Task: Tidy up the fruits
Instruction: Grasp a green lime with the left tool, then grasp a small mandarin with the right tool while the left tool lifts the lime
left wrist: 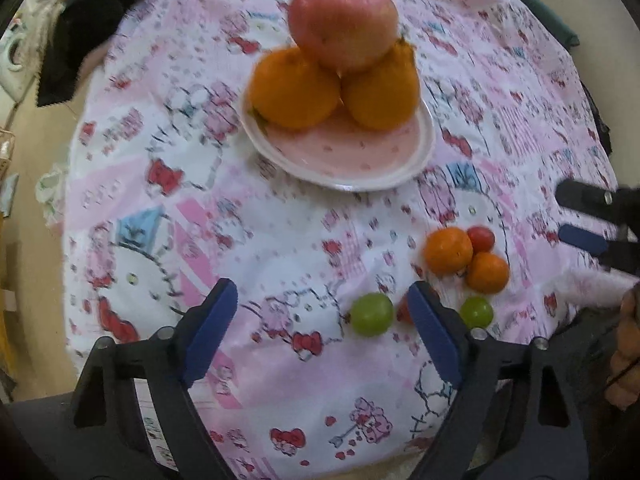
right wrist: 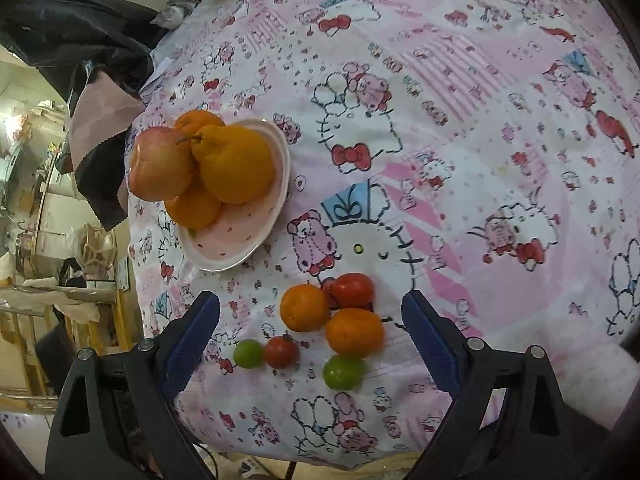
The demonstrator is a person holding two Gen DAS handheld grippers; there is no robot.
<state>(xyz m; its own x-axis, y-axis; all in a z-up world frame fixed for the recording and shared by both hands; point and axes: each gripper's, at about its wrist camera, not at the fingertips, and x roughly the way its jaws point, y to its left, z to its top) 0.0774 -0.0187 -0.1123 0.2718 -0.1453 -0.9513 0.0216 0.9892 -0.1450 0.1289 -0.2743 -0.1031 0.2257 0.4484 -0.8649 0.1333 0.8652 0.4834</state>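
Note:
A pink plate (left wrist: 340,152) (right wrist: 236,236) holds a red apple (left wrist: 343,24) (right wrist: 160,168) on top of large oranges (left wrist: 294,88) (right wrist: 236,164). On the cloth near me lie two small oranges (left wrist: 448,250) (right wrist: 305,307), (left wrist: 487,273) (right wrist: 354,333), two red tomatoes (left wrist: 481,239) (right wrist: 353,290), (right wrist: 281,352), and two green fruits (left wrist: 372,314) (right wrist: 249,353), (left wrist: 476,312) (right wrist: 344,372). My left gripper (left wrist: 322,320) is open and empty above the cloth, left of the small fruits. My right gripper (right wrist: 310,328) is open around the small fruit cluster, above it; its fingers (left wrist: 580,216) show at the right edge of the left wrist view.
A pink Hello Kitty cloth (left wrist: 248,240) (right wrist: 460,120) covers the round table. Dark and pink fabric (left wrist: 80,36) (right wrist: 104,120) lies at the far left edge. Beyond the table's left edge is room clutter (right wrist: 60,260).

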